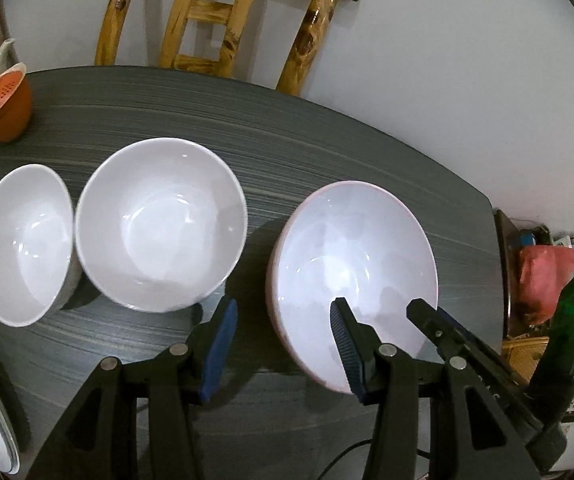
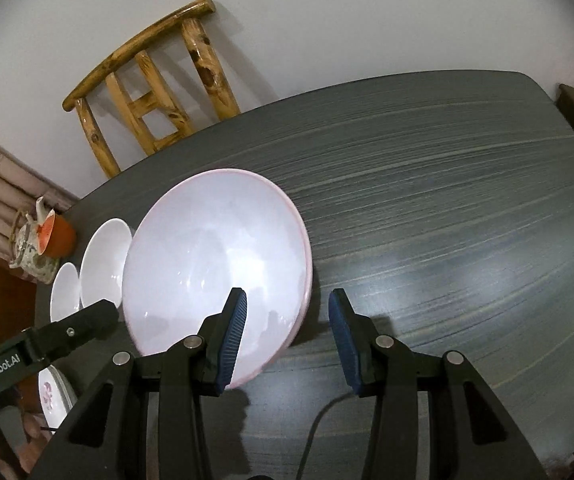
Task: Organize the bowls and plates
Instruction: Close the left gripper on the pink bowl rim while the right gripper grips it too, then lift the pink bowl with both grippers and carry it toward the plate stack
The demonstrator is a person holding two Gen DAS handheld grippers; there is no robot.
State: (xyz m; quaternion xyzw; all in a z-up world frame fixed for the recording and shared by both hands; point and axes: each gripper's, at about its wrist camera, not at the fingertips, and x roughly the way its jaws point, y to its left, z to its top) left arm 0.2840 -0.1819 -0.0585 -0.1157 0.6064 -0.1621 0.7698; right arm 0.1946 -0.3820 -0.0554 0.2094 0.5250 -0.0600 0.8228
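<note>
My left gripper (image 1: 283, 336) and right gripper (image 2: 287, 336) jaws stood half-wide, empty, straddling near rim of pink-edged bowl (image 1: 353, 276). Two white bowls (image 1: 161, 224) left on counter (image 1: 327, 152); wooden chair (image 1: 223, 20) beyond.

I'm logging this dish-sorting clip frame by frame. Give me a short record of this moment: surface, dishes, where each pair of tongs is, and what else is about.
surface: dark grey table
large bowl: pink-rimmed bowl, empty
smaller bowls: middle white bowl and small white bowl, side by side, left of the large one
left tongs: open, straddling the large bowl's near rim
right tongs: open, straddling the same bowl's right rim
grip: none seen
other: orange lidded cup, wooden chair
</note>
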